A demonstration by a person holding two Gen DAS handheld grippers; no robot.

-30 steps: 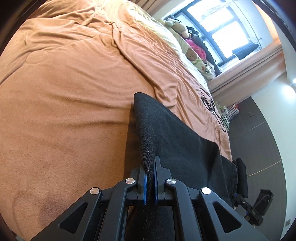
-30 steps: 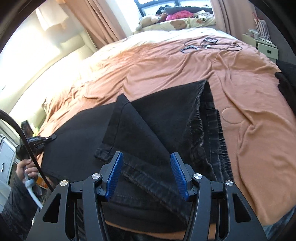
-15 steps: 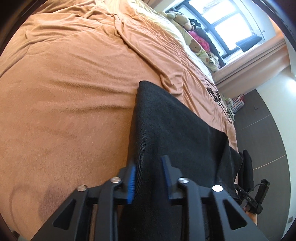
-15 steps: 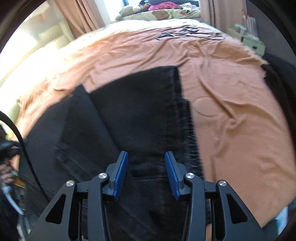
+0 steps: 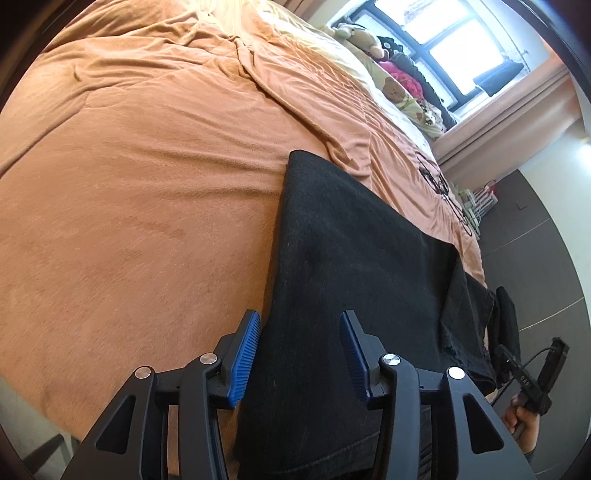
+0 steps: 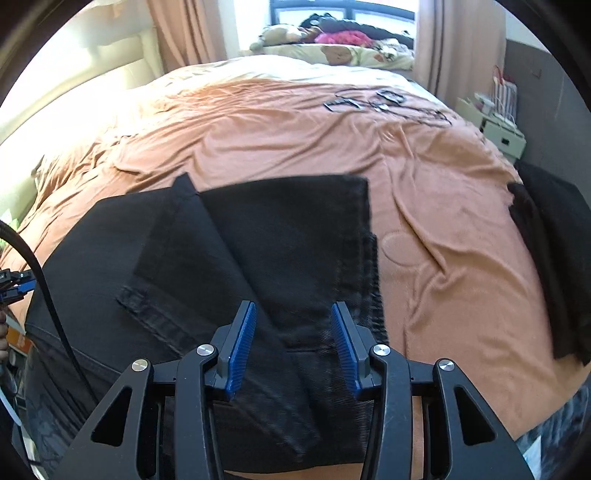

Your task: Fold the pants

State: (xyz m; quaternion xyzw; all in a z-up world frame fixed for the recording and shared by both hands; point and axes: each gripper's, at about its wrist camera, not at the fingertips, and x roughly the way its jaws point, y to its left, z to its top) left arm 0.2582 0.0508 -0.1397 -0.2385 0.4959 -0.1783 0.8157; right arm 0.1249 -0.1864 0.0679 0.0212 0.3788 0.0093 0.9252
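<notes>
Bed [image 6: 258,122]: orange cover, bearing all the cloth listed; no closed container can be made out.

Black pants [image 6: 280,236]: lying flat on the near part of the bed, folded over on themselves, one layer across another. Long axis runs left to right along the near edge in the right wrist view; the waistband side lies to the right, a folded corner points far-left. In the left wrist view the same pants [image 5: 351,266] run lengthwise, near to far.

Left gripper [image 5: 301,356]: blue pads apart, jaws opening; the cloth's edge lies between them, unpressed.

Right gripper [image 6: 291,347]: pads apart over the pants, nothing pinched.

Second dark garment [image 6: 550,251]: right edge of the bed, well apart from the pants; clear in the right wrist view only.

Cables and small devices [image 6: 384,103]: far right of the cover.

Stuffed toys [image 5: 369,35]: at the window.

Hand [image 5: 522,424] holding the other gripper: left wrist view, near right.
</notes>
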